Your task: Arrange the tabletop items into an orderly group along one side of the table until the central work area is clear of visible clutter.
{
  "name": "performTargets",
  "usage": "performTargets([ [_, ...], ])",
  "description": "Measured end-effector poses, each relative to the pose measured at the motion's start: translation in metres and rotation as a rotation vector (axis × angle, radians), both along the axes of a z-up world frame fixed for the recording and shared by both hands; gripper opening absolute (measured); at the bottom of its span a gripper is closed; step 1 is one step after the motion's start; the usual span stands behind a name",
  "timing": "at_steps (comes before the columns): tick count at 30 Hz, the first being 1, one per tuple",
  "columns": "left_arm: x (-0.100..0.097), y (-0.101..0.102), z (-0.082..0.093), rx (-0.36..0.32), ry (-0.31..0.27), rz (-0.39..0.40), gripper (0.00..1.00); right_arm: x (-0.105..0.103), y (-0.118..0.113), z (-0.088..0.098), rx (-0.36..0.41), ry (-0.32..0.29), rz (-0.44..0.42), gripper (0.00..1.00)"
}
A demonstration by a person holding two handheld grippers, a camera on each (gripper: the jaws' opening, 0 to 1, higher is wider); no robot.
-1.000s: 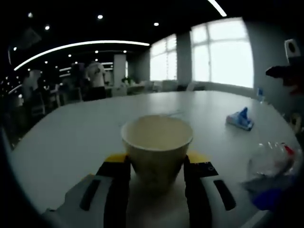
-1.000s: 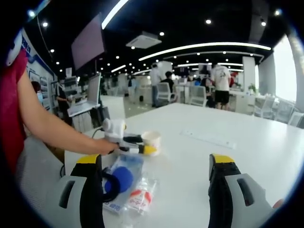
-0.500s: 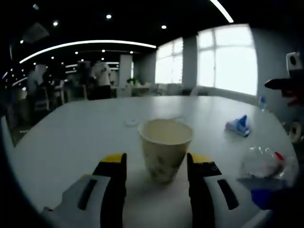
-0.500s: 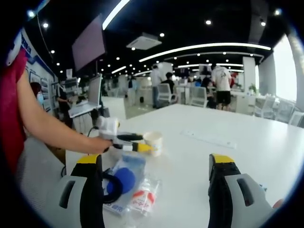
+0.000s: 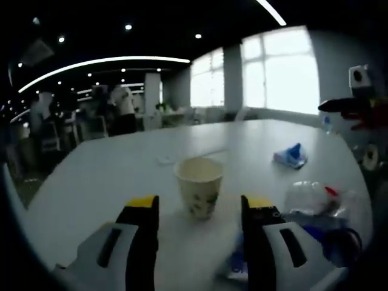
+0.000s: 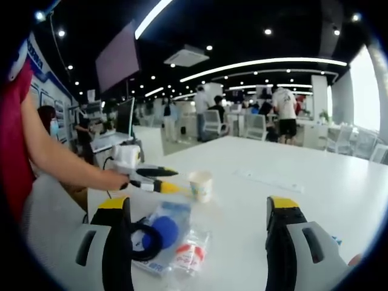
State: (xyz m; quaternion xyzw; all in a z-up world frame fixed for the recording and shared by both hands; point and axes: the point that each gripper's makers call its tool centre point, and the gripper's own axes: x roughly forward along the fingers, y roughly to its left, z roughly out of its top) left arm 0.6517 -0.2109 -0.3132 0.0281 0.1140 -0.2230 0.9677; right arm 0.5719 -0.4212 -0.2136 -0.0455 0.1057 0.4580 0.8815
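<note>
Just beyond the wide-spread left gripper — paper cup, upright, untouched — right gripper wide too.

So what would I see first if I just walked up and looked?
Probably the paper cup, standing upright and alone on the white table, just ahead of the open left tongs. Next, the crinkly clear bag with a blue thing inside, lying by the open right tongs.

No legible txt/labels; print on cup too blurry.
</note>
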Motion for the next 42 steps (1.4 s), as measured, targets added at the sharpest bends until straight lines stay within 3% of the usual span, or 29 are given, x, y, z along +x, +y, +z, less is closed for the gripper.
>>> performTargets([
  [5,-0.02,-0.006,0.007,0.02,0.026,-0.064,0.53,-0.007,-0.001,0.003,0.001,-0.007,0.001,0.91],
  [14,-0.057,-0.027,0.031,0.078,-0.007,-0.208,0.54,-0.023,-0.011,0.001,-0.012,-0.006,-0.008,0.91],
  [19,-0.083,-0.063,0.045,0.179,-0.039,-0.389,0.54,-0.033,-0.013,-0.004,-0.019,0.0,-0.014,0.91],
  [26,-0.115,-0.113,0.044,0.349,-0.056,-0.661,0.53,-0.046,-0.015,-0.009,-0.023,0.004,-0.018,0.91],
  [31,-0.122,-0.134,0.043,0.422,-0.069,-0.78,0.53,-0.054,-0.016,-0.012,-0.026,0.009,-0.019,0.91],
  [42,-0.111,-0.156,0.028,0.574,-0.057,-0.942,0.5,-0.063,-0.023,-0.021,-0.023,0.026,-0.04,0.9],
])
